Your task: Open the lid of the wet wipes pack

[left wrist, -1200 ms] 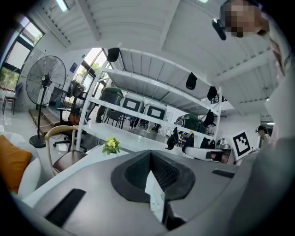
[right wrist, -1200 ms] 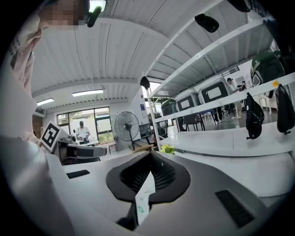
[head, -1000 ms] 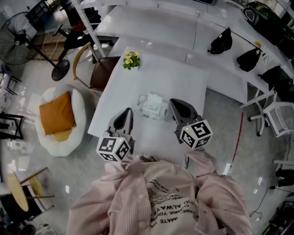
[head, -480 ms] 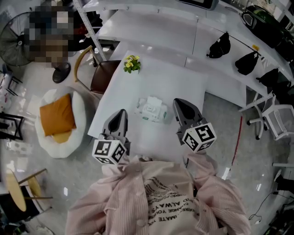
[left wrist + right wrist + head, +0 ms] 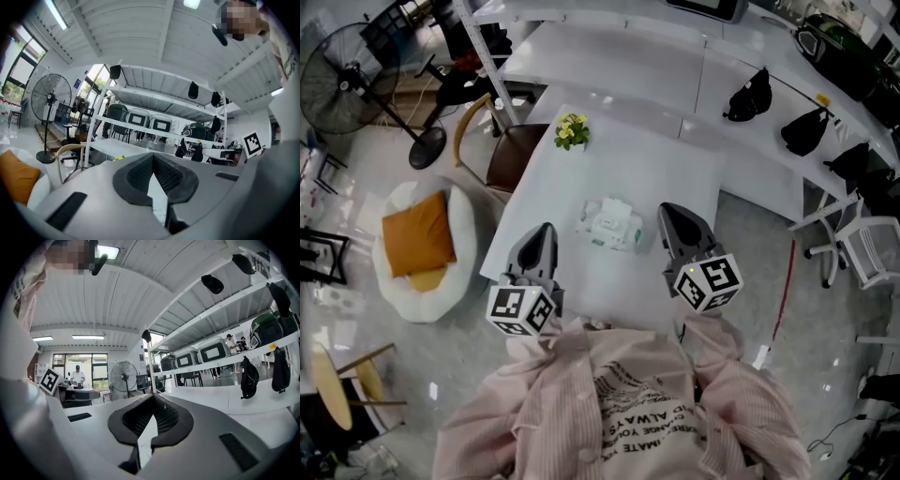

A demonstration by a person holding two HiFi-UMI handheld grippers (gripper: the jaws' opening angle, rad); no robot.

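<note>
Wipes pack (image 5: 612,223) between fingers (image 5: 536,249) of left gripper (image 5: 546,228), right gripper (image 5: 667,209); untouched.

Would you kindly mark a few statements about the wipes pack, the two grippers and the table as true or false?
1. The wet wipes pack lies on the white table. True.
2. The right gripper grips the pack. False: its jaws are shut on nothing, clear of the pack.
3. Yellow flowers stand on the table beyond the pack. True.
4. The left gripper is wide open. False: its jaws are together, with nothing between them.
5. The orange cushion lies on the table. False: it sits on a white seat on the floor.
</note>
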